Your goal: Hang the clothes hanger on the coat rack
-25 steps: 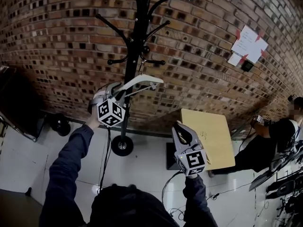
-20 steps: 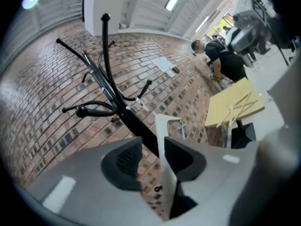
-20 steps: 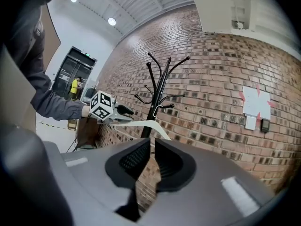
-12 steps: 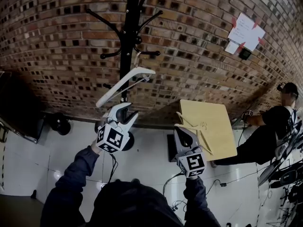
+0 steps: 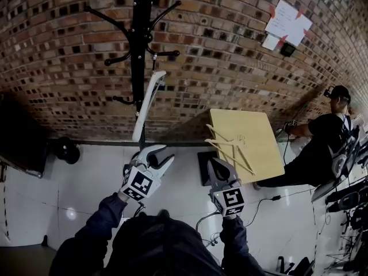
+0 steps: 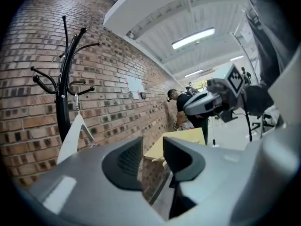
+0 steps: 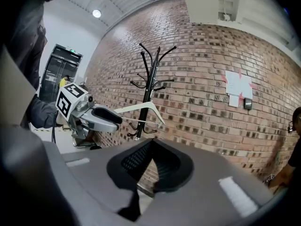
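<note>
The clothes hanger (image 5: 146, 105) hangs from a low hook of the coat rack (image 5: 138, 45), just above and ahead of your left gripper (image 5: 161, 154). If you lift that gripper carelessly, you may knock the hanger's lower tip and swing it off the hook. The left gripper is spread and empty, and your right gripper (image 5: 216, 164) is clenched on nothing.

Brick wall (image 5: 230, 68), taped paper (image 5: 287, 25), wooden table (image 5: 261, 128)

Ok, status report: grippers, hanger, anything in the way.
Left gripper open, empty. Right gripper shut, empty. Hanger hooked on coat rack, clear of both. Nothing in the way.
</note>
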The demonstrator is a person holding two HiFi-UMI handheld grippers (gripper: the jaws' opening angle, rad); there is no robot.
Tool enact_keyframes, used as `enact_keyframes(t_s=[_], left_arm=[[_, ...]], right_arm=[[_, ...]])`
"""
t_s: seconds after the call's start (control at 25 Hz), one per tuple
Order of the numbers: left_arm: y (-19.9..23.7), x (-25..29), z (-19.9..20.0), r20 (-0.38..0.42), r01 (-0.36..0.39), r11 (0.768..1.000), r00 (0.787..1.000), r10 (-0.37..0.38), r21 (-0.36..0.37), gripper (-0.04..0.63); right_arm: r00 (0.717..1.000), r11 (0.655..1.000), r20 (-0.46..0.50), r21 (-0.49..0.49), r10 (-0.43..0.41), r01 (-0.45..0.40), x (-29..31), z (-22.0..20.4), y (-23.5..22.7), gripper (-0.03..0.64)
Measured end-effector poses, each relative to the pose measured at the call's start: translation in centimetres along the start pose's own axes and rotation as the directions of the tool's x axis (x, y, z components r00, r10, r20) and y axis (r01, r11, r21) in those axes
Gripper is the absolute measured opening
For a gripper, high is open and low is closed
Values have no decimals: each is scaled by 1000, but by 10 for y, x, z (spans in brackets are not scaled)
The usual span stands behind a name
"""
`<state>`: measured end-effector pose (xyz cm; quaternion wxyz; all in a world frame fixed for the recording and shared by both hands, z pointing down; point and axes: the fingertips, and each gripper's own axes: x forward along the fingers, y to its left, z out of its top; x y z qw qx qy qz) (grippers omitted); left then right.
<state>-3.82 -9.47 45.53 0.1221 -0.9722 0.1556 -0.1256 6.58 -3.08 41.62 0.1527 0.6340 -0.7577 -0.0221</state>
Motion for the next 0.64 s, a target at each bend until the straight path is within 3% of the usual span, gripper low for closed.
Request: enact_keyframes(t_s=[0.64], left_arm=[[-19,3,11,24,38,999,999,-38,28,129]], right_arm=[[1000,1000,5,11,-25,25,-13,-6,0,5]])
